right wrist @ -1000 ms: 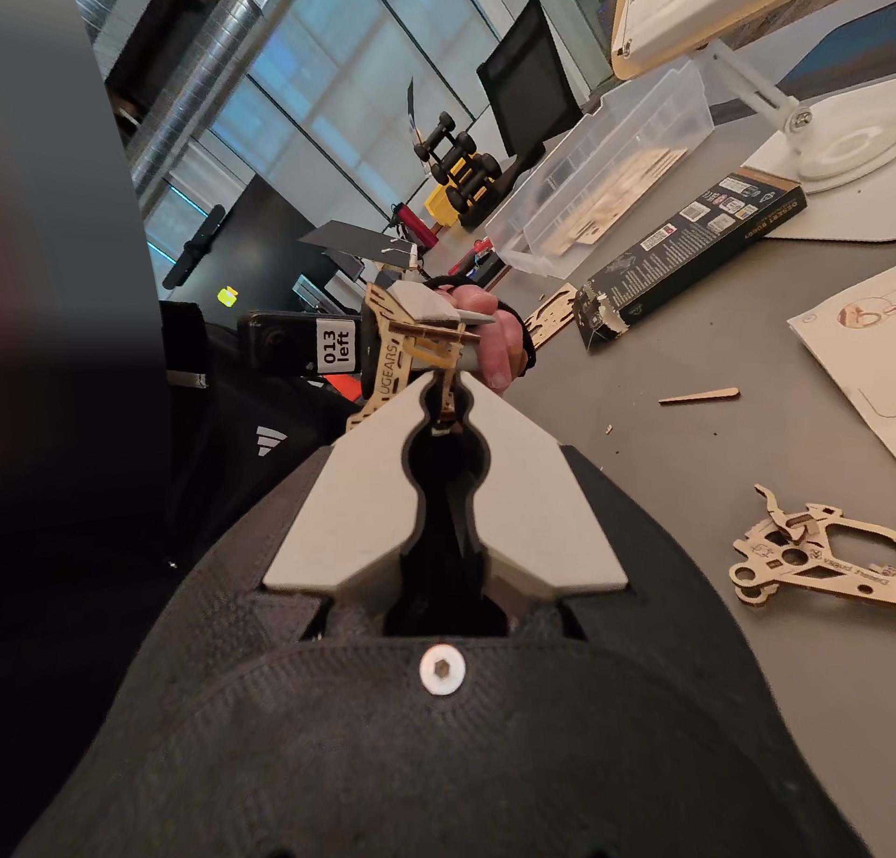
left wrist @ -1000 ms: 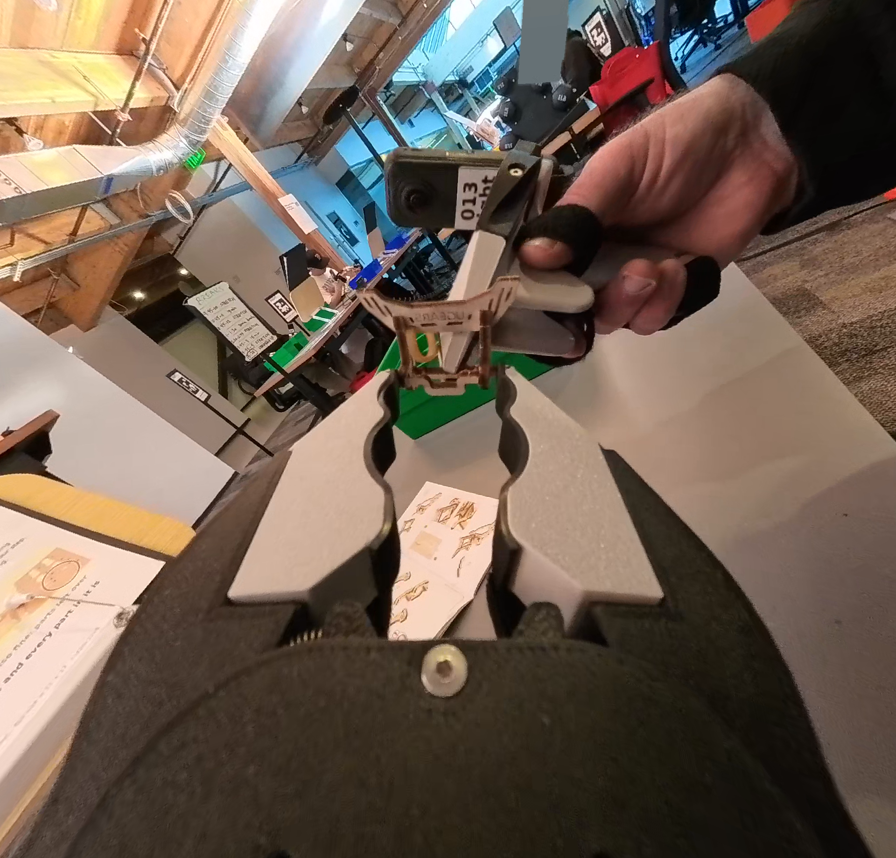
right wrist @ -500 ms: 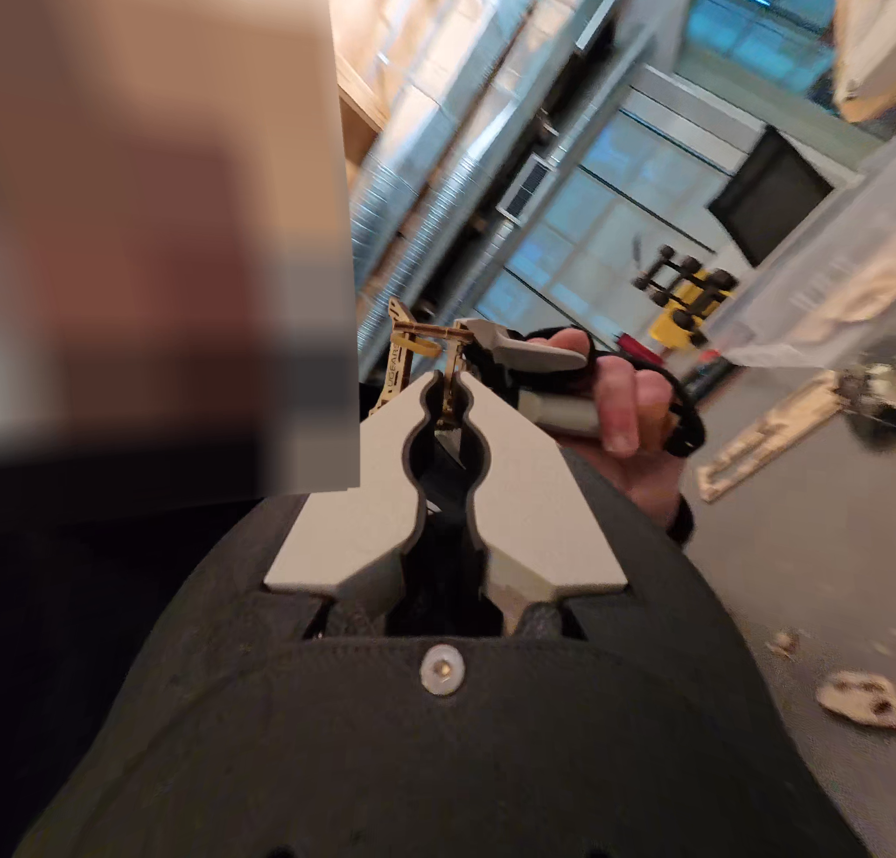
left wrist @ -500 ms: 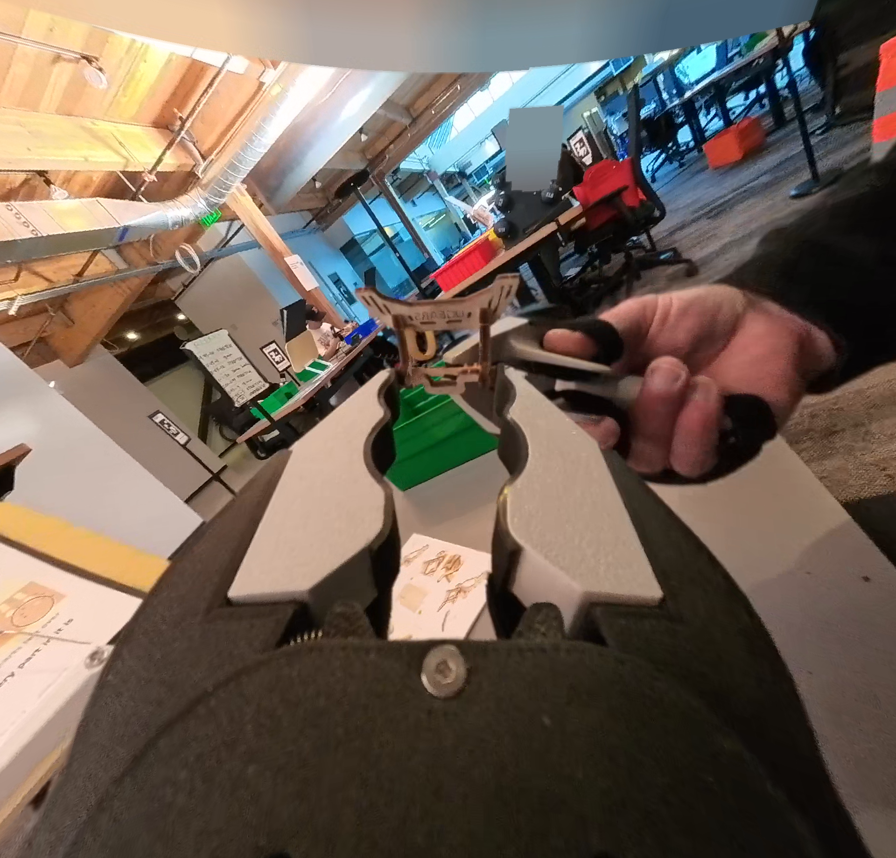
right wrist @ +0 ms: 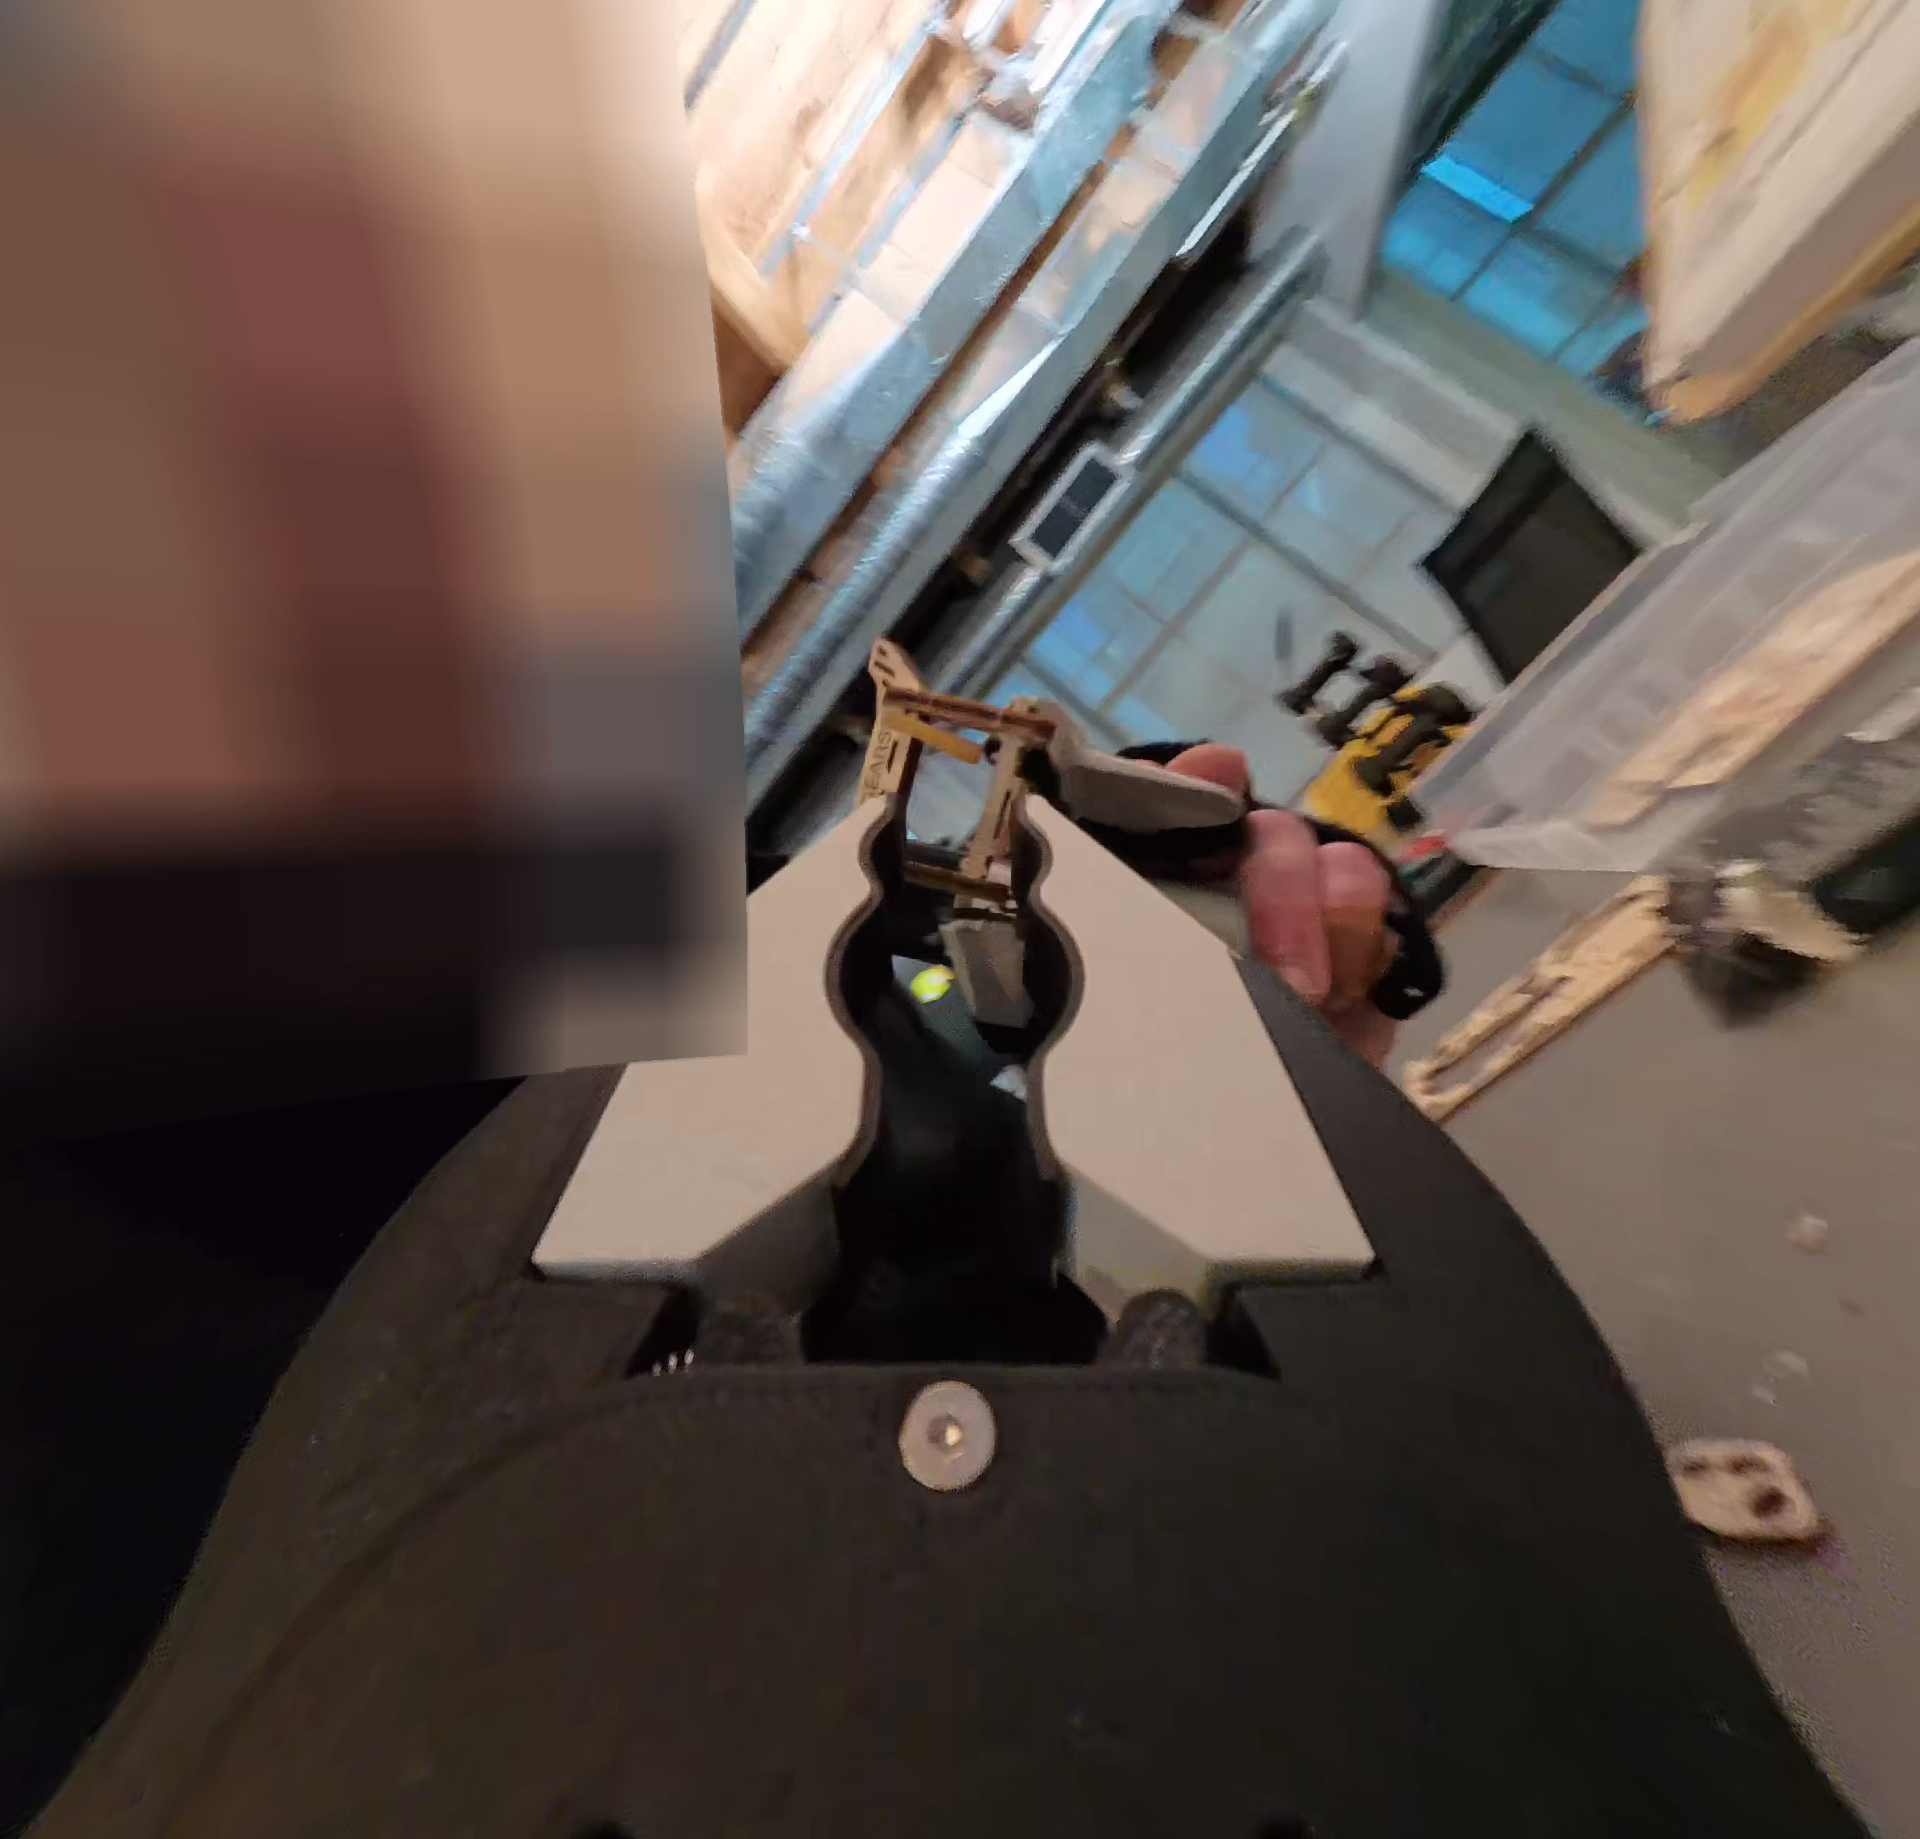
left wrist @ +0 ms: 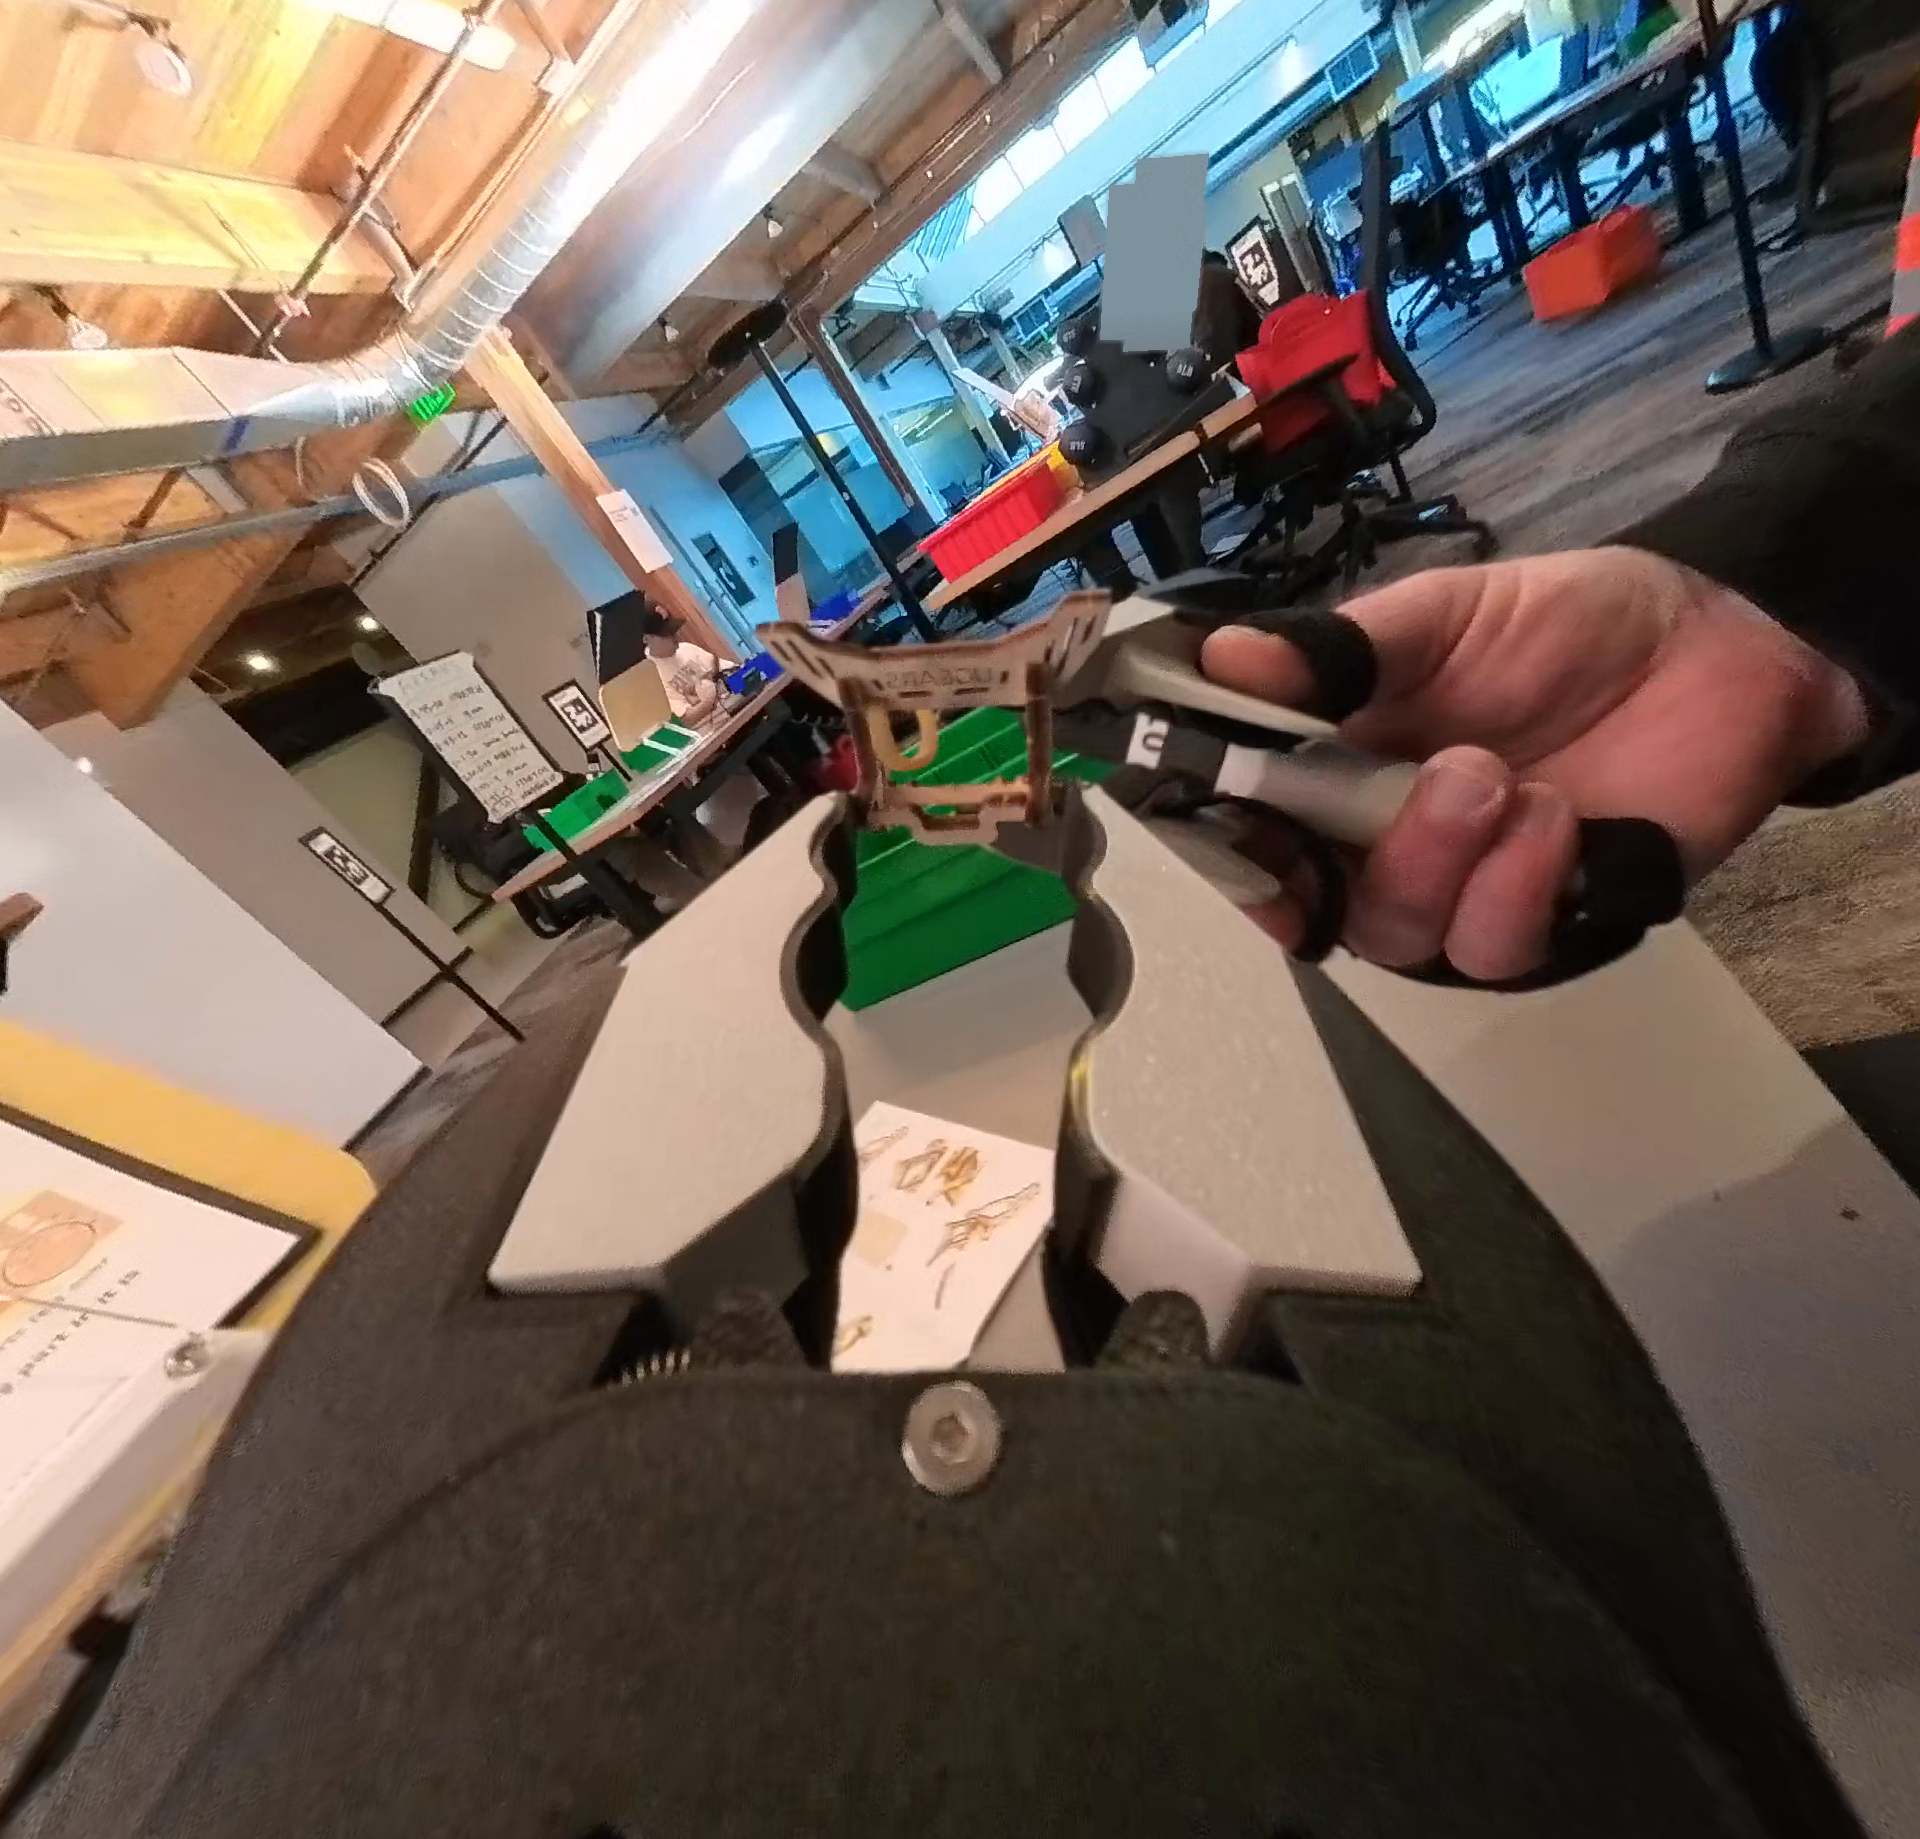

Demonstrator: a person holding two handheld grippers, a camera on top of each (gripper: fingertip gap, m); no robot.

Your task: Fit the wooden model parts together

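Gripping wooden model (left wrist: 940,740), both grippers' tips

Each camera sat just behind its own gripper, looking forward along the fingers and tilted upward toward ceiling and room. The left wrist view faced the left gripper (left wrist: 956,823) at close range; the right wrist view faced the right gripper (right wrist: 951,833). Both shared the wooden model (left wrist: 940,724) (right wrist: 956,781) between them.
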